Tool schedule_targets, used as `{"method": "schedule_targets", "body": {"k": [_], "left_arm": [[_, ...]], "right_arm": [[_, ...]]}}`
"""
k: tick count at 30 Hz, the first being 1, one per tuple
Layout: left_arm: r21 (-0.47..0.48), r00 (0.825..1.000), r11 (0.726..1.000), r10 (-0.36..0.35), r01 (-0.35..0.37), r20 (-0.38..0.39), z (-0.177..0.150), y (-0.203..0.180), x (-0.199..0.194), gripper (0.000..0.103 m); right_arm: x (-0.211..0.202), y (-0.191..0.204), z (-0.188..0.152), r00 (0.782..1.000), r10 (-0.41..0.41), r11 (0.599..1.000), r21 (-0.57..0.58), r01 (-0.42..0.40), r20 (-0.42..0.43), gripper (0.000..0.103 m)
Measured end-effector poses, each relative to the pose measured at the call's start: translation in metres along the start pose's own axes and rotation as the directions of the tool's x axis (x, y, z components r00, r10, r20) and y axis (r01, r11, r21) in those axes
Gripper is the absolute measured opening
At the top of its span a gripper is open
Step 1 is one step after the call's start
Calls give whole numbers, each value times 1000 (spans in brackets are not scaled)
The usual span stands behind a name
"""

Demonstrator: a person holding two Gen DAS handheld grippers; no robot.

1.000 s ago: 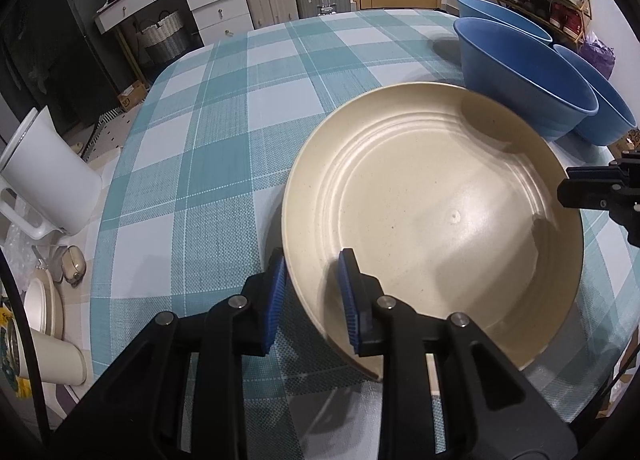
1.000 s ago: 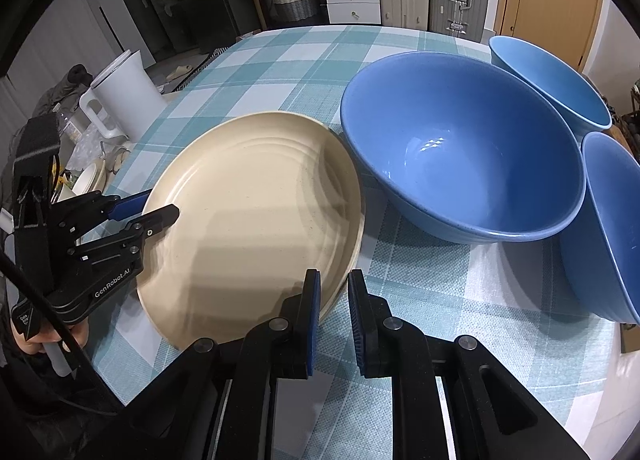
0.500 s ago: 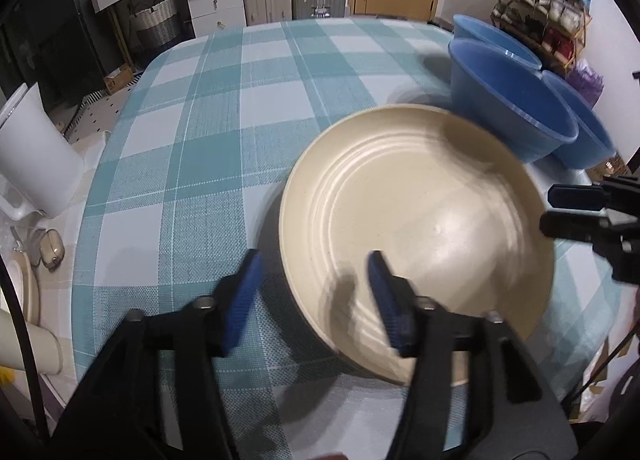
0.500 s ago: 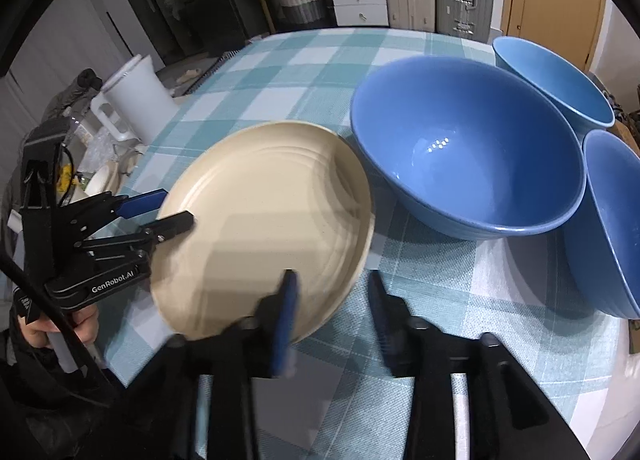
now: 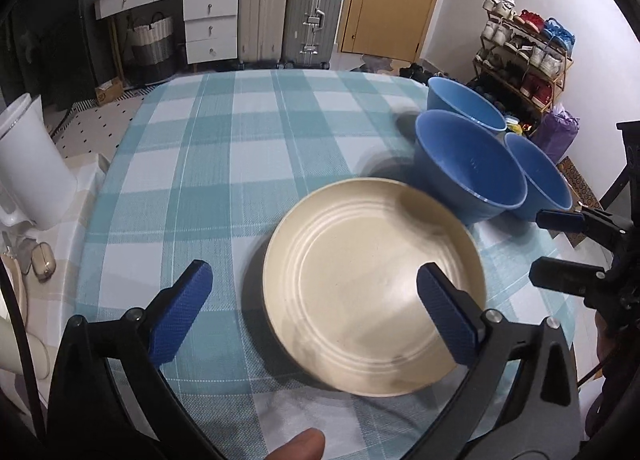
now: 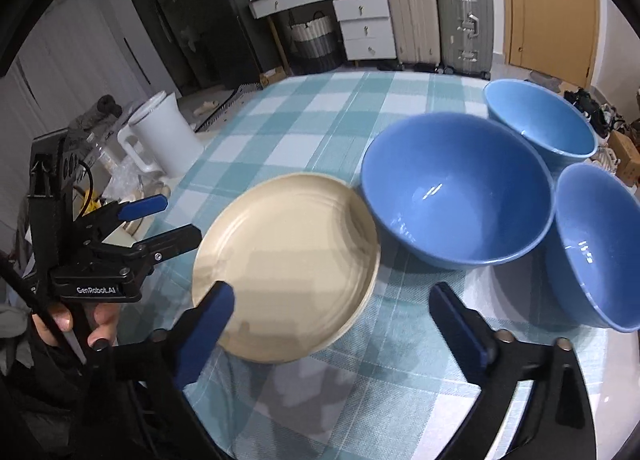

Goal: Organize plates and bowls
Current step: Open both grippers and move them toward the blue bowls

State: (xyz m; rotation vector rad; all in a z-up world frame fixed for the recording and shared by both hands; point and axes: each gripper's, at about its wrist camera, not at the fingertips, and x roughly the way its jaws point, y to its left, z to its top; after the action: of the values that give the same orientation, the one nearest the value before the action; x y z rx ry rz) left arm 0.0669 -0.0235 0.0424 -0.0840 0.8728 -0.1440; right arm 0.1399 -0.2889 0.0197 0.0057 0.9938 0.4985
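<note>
Count on the checked tablecloth (image 6: pixel 304 116): one cream plate (image 6: pixel 288 268), near side. Three blue bowls, right side: one large (image 6: pixel 456 196), one far (image 6: pixel 540 116), one near the right edge (image 6: pixel 600 244). One white kettle (image 6: pixel 160 136), far left.

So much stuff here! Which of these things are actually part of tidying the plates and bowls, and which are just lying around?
Part of the job:
cream plate
three blue bowls: nearest, far, right-hand

Just lying about:
white kettle
suitcases
white drawers
woven basket
shoe rack
</note>
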Motion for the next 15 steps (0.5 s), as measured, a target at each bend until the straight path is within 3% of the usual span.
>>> {"method": "schedule_targets", "body": {"k": [15], "left_arm": [[37, 994, 997, -69, 66, 82, 41, -40, -31, 102]], "right_arm": [[-71, -18, 14, 991, -41, 999, 20, 39, 129, 101]]}}
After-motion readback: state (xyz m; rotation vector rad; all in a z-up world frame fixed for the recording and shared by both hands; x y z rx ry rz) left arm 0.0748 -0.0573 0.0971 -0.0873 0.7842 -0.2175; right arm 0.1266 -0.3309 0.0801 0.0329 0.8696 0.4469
